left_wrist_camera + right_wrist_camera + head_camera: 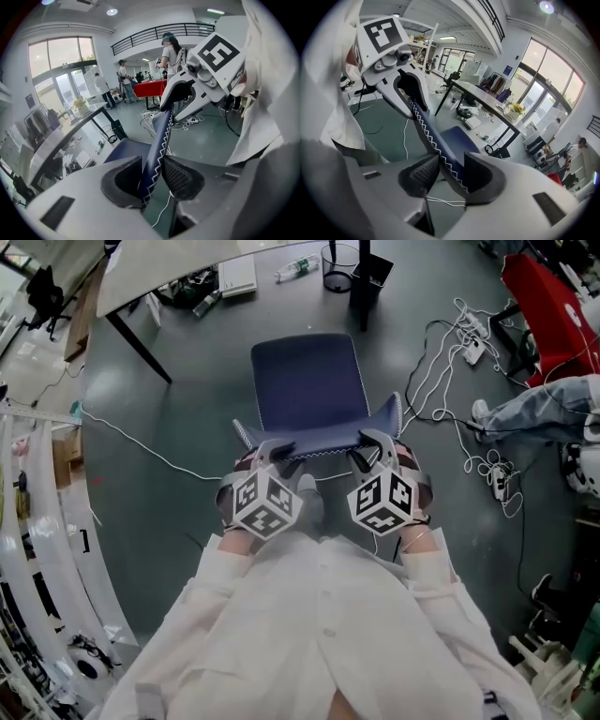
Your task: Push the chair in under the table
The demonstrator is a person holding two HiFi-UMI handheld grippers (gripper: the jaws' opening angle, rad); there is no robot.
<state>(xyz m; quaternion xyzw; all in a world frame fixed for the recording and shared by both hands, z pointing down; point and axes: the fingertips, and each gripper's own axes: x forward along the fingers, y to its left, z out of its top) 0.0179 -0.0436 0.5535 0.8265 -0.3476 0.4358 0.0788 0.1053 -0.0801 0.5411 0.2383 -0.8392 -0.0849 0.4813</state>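
A dark blue chair (309,381) stands on the grey floor in front of me, its seat toward the light-topped table (159,273) at the top left. The backrest's upper edge (319,448), trimmed with white zigzag stitching, is nearest me. My left gripper (272,451) is shut on its left end, and the backrest (157,150) runs between the pads (180,178). At the right end my right gripper (367,448) is shut on the same edge (440,154). In the left gripper view the right gripper (178,91) holds the far end. The table (487,101) lies beyond the seat.
A black table leg (141,348) slants down left of the chair. A wire bin (339,268), a bottle (298,268) and a white box (237,277) lie by the table. Tangled white cables (469,343) and a seated person's legs (544,413) are at the right. White shelving (28,521) lines the left.
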